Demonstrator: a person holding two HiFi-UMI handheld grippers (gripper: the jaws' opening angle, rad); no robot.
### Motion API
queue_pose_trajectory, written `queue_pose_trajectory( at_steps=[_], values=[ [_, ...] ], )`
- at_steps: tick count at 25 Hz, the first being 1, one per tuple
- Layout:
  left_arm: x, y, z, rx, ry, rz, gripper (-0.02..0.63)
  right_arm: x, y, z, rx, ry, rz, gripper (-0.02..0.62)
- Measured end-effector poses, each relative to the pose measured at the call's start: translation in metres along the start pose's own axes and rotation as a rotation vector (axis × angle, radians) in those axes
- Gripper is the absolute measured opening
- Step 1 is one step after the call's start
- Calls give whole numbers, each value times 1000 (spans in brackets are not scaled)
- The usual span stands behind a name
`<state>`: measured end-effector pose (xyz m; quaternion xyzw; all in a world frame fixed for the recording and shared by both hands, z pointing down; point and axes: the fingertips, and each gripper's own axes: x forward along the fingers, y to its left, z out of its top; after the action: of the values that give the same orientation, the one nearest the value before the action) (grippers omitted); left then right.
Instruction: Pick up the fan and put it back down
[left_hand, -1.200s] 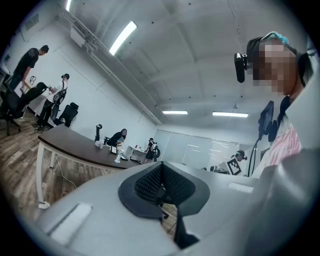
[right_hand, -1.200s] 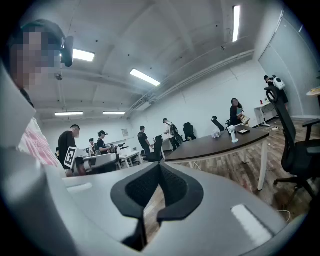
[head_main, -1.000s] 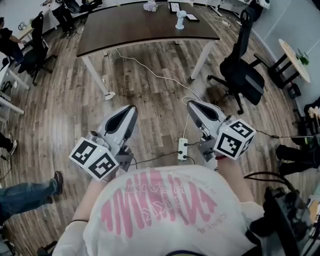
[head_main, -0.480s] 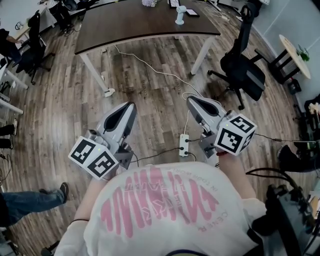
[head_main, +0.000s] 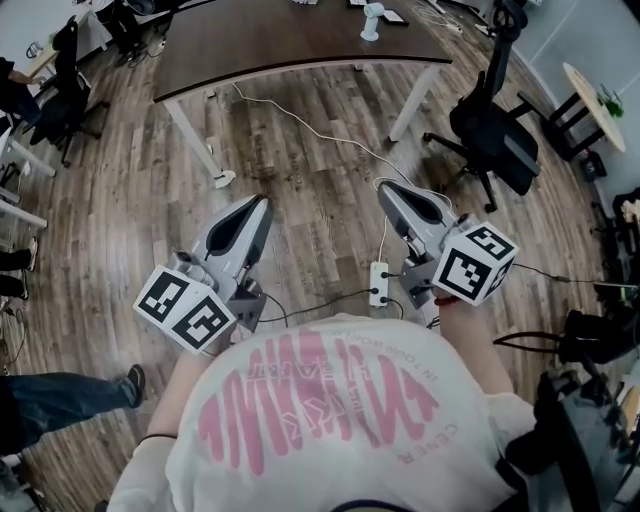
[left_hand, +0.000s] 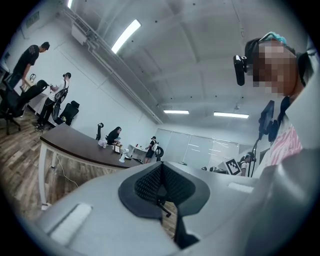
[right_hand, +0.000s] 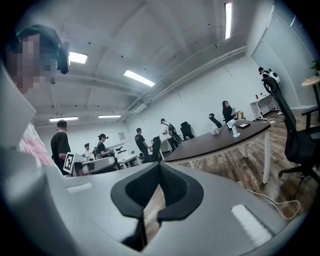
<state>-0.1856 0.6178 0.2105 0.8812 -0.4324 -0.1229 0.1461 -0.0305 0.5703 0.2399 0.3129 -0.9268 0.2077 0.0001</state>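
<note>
Task barely begun, by my read. The fan (head_main: 372, 20) stands upright on the dark worktop (head_main: 270, 45), toward its right end & well back from the near edge, untouched. Nothing lifted yet, so the whole job is left: reach the worktop, grip, lift, set back down.

Left tongs (head_main: 260, 204) & right tongs (head_main: 386, 189) are held out about level in front of the person (head_main: 320, 420), over wood floor (head_main: 310, 215), well apart from the fan. Both sets of jaws are together w/ nothing between them. They'd need to part before any grab.

In the way: a white cable (head_main: 310, 135) trails across the floor from under the worktop to a power strip (head_main: 378, 283) just ahead of the person, btwn the two tongs, so a trip risk. A black office chair (head_main: 492, 135) sits off the worktop's near right corner, and the approach looks open to its left. Near the fan lies a flat dark item (head_main: 396, 15), too small to ID. A bystander's leg (head_main: 60, 385) at left & a round side table (head_main: 590, 95) at right are both off the path.
</note>
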Motion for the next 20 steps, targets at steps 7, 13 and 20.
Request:
queue_pose_trajectory(
  at_steps=[7, 13, 20],
  values=[
    [2, 34, -4, -25, 14, 21, 18, 13, -17, -13, 7, 37, -52, 5],
    [25, 51, -7, -18, 22, -2, 18, 34, -33, -14, -20, 53, -45, 6],
    [84, 86, 1, -21, 27, -4, 18, 67, -90, 15, 22, 43, -42, 6]
  ],
)
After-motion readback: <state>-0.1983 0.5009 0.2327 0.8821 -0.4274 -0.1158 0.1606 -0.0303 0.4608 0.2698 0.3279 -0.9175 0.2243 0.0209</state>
